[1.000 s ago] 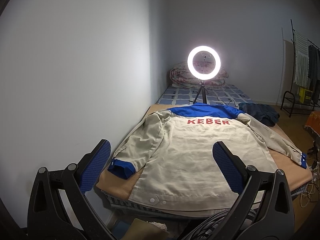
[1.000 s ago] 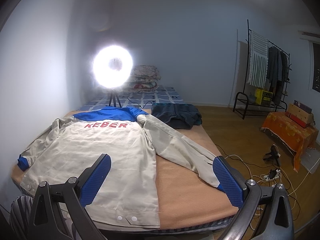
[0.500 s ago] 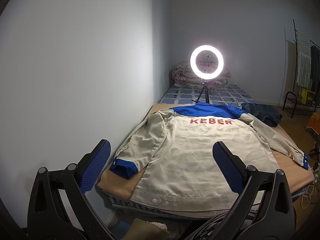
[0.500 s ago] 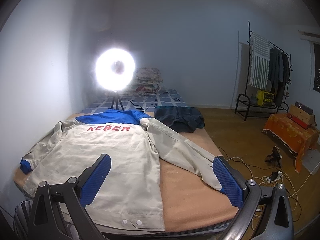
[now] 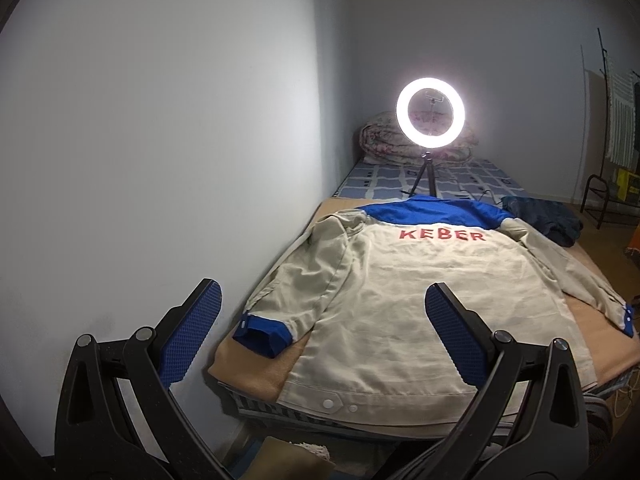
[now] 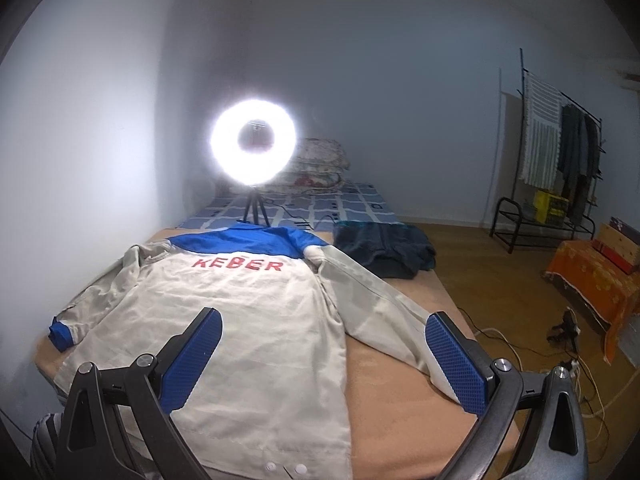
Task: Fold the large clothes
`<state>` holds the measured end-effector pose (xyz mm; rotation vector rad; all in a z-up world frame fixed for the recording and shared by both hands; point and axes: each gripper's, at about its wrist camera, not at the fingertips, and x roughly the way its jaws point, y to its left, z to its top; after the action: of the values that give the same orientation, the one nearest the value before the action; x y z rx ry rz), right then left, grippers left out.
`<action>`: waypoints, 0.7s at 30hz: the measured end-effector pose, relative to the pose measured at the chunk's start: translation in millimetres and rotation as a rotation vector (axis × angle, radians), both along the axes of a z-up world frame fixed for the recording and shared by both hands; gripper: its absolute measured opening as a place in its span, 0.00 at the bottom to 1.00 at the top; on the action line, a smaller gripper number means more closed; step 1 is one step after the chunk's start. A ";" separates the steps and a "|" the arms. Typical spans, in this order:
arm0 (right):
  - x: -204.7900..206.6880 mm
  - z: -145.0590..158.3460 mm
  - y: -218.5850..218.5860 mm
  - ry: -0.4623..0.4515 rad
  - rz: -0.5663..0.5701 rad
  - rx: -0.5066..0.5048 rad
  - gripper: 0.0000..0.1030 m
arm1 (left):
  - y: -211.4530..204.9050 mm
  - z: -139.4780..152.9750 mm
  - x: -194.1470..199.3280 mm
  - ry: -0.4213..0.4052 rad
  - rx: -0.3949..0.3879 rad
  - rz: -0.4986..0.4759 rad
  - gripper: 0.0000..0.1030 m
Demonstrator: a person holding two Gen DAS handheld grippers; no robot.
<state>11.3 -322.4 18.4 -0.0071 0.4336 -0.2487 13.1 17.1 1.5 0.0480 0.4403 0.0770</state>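
Note:
A beige jacket with a blue yoke, blue cuffs and red letters KEBER lies spread back-up on a tan blanket on the bed. It also shows in the right wrist view, with both sleeves spread out. My left gripper is open and empty, held above the jacket's near left hem, near the left cuff. My right gripper is open and empty above the near right part, by the right sleeve.
A lit ring light on a tripod stands on the bed beyond the collar. A dark folded garment lies at the far right of the blanket. The wall runs along the left. Cables, a clothes rack and an orange-covered box are to the right.
Both views have shifted slightly left and closer to the jacket. Both grippers stay open and empty. The jacket has not moved.

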 end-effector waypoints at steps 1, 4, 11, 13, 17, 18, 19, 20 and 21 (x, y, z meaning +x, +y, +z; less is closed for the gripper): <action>8.8 1.5 3.8 0.000 0.015 -0.009 1.00 | 2.0 -1.9 1.6 0.002 0.000 0.007 1.00; 21.1 4.8 8.0 -0.001 0.037 -0.016 1.00 | 13.2 -7.0 8.3 0.010 -0.010 0.028 1.00; 63.5 14.6 30.5 -0.015 0.118 -0.057 1.00 | 36.3 -17.5 21.6 0.030 -0.035 0.056 1.00; 78.8 16.3 40.3 -0.019 0.151 -0.060 1.00 | 44.3 -21.9 25.5 0.036 -0.041 0.068 1.00; 105.4 21.3 64.9 -0.036 0.227 -0.062 1.00 | 58.3 -28.3 32.2 0.051 -0.060 0.088 1.00; 112.4 22.5 72.8 -0.036 0.253 -0.064 1.00 | 62.6 -30.7 33.6 0.055 -0.066 0.095 1.00; 120.9 23.2 82.2 -0.033 0.284 -0.065 0.99 | 66.7 -33.5 34.5 0.058 -0.072 0.101 1.00; 127.1 24.5 91.4 -0.027 0.311 -0.065 0.99 | 70.1 -35.2 36.3 0.061 -0.076 0.105 1.00; 135.6 24.8 100.2 -0.013 0.338 -0.061 0.99 | 75.7 -39.5 37.1 0.065 -0.078 0.114 1.00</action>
<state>146.9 -222.2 43.2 -0.1376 0.4048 0.0703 50.2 92.8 -37.9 -0.0514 0.5110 0.1710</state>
